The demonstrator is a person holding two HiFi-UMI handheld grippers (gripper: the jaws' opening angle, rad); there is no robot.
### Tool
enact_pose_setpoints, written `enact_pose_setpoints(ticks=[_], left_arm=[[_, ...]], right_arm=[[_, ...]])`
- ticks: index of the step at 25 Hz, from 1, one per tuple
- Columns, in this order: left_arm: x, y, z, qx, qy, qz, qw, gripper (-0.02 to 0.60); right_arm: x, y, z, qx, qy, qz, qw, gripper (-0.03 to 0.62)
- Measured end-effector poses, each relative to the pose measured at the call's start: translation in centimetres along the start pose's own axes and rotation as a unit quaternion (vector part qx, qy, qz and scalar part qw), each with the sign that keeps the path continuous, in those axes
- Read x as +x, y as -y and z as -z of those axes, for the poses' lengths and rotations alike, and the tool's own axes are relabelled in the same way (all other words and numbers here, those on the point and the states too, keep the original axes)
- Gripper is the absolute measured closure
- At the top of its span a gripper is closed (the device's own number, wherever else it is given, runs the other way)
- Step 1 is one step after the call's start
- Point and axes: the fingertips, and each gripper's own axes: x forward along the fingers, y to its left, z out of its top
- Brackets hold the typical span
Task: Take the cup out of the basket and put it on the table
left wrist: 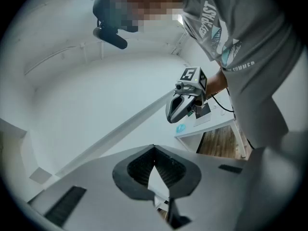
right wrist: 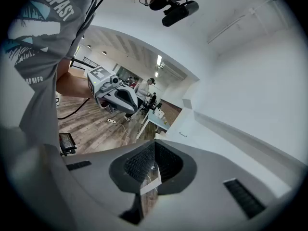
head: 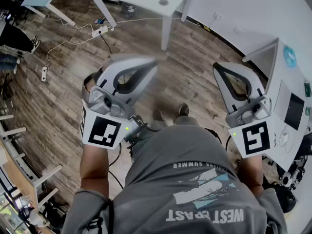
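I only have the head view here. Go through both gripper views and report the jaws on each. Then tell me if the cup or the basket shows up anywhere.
Observer: In the left gripper view, the grey two-jaw left gripper has its tips together, with nothing between them.
Operator: Now the right one.
Observer: In its own view, the grey two-jaw right gripper is shut too, and empty.
Operator: Find the cup and the basket.
Observer: Neither shows in any view. The right gripper view looks down a long room to a standing person beside pale tables.
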Motion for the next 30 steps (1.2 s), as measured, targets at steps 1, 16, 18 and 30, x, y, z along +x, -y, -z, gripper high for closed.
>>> enact_pose_setpoints(ticks=[1,16,18,30], left_arm=[[0.1,0.0,0.0,0.000,-0.001,-0.001,1.0000,0.574],[2.8,0.2,-0.5,0.000,-0.020,-0.008,0.9998,0.574],[3.7,0.2,-0.6,0.000,-0.025,-0.009,0.9997,0.574],[10.9,0.7,-2.3,0.011,-0.052,-0.020,0.9984,0.574]], right_arm=[[0.0,0.1,0.1,0.001,0.001,0.000,1.000,0.585],[-0.5,2.2,1.7,0.027,0.028,-0.021,0.999,0.583],[-0.7,2.8,2.1,0.034,0.040,-0.027,0.998,0.582],[-1.9,8.6,6.2,-0.022,0.061,-0.025,0.998,0.583]])
